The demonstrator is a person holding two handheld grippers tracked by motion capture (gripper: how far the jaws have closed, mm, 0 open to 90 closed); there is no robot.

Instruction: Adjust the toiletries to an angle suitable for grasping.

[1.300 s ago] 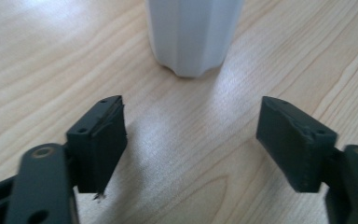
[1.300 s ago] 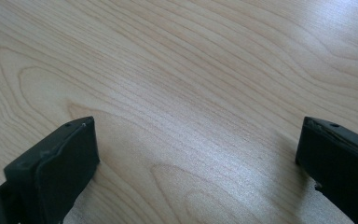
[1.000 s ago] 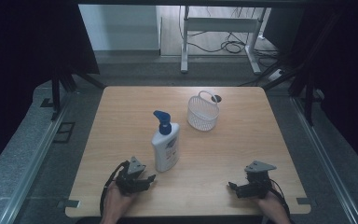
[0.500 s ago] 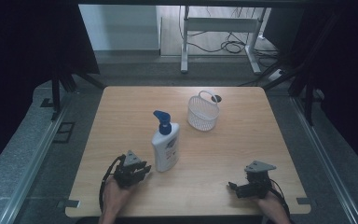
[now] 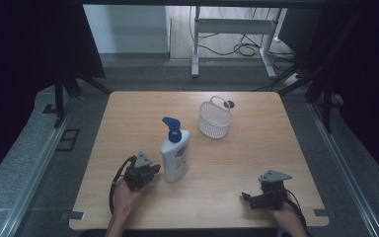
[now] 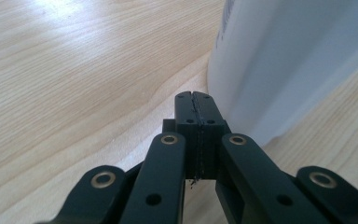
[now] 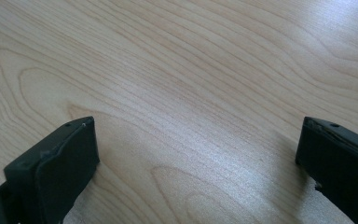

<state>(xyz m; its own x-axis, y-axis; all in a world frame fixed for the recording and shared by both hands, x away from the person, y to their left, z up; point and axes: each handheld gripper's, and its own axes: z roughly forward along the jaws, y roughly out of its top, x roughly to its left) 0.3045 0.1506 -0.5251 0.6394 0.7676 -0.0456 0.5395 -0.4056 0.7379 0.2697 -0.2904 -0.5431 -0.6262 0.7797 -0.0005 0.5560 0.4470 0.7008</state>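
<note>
Left tool (image 5: 152,170): jaws pressed together, nothing between them, tip just beside base of white pump bottle (image 5: 174,157); contact uncertain. Right tool (image 5: 247,198): jaws spread wide, holding nothing, low over bare surface (image 5: 256,148) at 5 o'clock corner. Pump bottle upright, blue pump head, near centre toward 7 o'clock; white basket (image 5: 215,118) well apart at 1 o'clock. Step, likely: left approach to bottle, grasp not yet made. Next move calls for jaws opened wide enough to straddle bottle body before closing.

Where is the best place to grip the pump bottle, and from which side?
Probably the flat white body of the bottle, below the blue pump, coming level from its left, where the left gripper waits shut. The bottle stands upright; the jaws must open first.
</note>
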